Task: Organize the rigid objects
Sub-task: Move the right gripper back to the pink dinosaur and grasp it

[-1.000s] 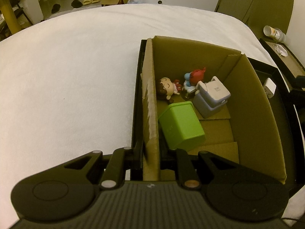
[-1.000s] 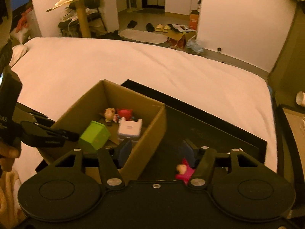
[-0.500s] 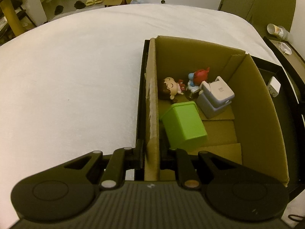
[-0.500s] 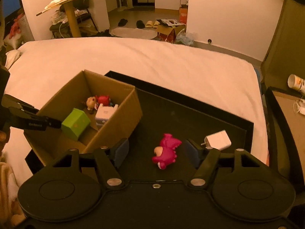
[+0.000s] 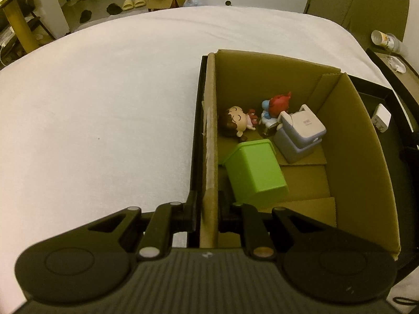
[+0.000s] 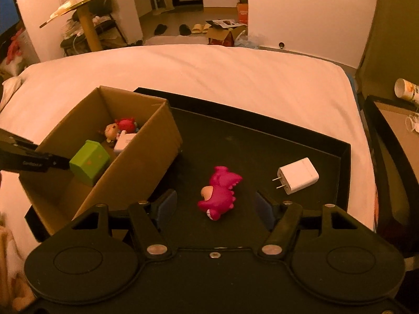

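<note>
A cardboard box stands on the left of a black tray. My left gripper is shut on the box's left wall. Inside the box lie a green block, a grey-white toy cooler, a doll figure and a red-blue figure. My right gripper is open and empty just above the tray. A pink dinosaur toy lies on the tray between its fingers. A white plug charger lies to the right of it.
The tray sits on a white bed. A black-rimmed side table with a paper cup stands at the right. A gold table, slippers and a carton are on the floor beyond the bed.
My right gripper has pulled back and up from the tray, bringing the pink dinosaur and the charger into full view. My left gripper stays clamped on the box wall.
</note>
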Available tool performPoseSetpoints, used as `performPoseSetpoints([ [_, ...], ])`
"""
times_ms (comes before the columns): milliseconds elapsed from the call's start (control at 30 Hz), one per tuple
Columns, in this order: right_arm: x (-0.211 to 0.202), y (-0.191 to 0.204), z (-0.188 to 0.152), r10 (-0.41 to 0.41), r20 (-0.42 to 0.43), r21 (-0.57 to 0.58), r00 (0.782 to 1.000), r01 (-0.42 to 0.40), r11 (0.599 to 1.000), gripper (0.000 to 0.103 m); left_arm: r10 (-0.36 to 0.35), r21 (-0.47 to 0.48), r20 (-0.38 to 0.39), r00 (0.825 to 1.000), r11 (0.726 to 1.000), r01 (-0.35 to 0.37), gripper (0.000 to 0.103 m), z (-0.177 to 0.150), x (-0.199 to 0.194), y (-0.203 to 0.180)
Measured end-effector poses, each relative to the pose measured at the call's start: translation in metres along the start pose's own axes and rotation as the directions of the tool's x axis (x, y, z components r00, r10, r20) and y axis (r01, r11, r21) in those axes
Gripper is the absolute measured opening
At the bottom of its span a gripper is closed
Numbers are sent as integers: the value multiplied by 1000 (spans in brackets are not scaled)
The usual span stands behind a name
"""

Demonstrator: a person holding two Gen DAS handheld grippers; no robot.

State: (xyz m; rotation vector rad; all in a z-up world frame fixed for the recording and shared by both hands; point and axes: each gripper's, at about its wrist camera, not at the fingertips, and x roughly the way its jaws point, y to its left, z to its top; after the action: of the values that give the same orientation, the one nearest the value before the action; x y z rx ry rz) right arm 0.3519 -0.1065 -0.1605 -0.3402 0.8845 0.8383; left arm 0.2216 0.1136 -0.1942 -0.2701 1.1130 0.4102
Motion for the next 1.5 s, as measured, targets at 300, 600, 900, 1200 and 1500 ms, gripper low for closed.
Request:
performPoseSetpoints([
  [300, 27, 6, -3, -11, 5, 59, 1000, 11, 998, 65, -1, -6, 0, 1000, 1000, 1, 12, 0, -1, 0],
  [600, 51, 7, -1, -37, -26, 87, 999, 40, 995, 59, -7, -8, 2, 1000, 1000, 7, 12, 0, 0, 3],
  [900, 65, 10, -5, -56, -69, 77, 996, 62, 995, 45, -9, -8, 3, 1000, 1000, 10, 12, -1, 1, 3],
  [1200, 50, 16, -3, -71, -44, 31, 996, 73, 997, 40, -13, -13, 7, 1000, 1000, 13, 12, -1, 1, 4],
  [1500, 29, 28, 12, -76, -9, -19, 997, 76, 997, 39, -29, -21, 12, 1000, 999, 29, 12, -2, 0, 8],
])
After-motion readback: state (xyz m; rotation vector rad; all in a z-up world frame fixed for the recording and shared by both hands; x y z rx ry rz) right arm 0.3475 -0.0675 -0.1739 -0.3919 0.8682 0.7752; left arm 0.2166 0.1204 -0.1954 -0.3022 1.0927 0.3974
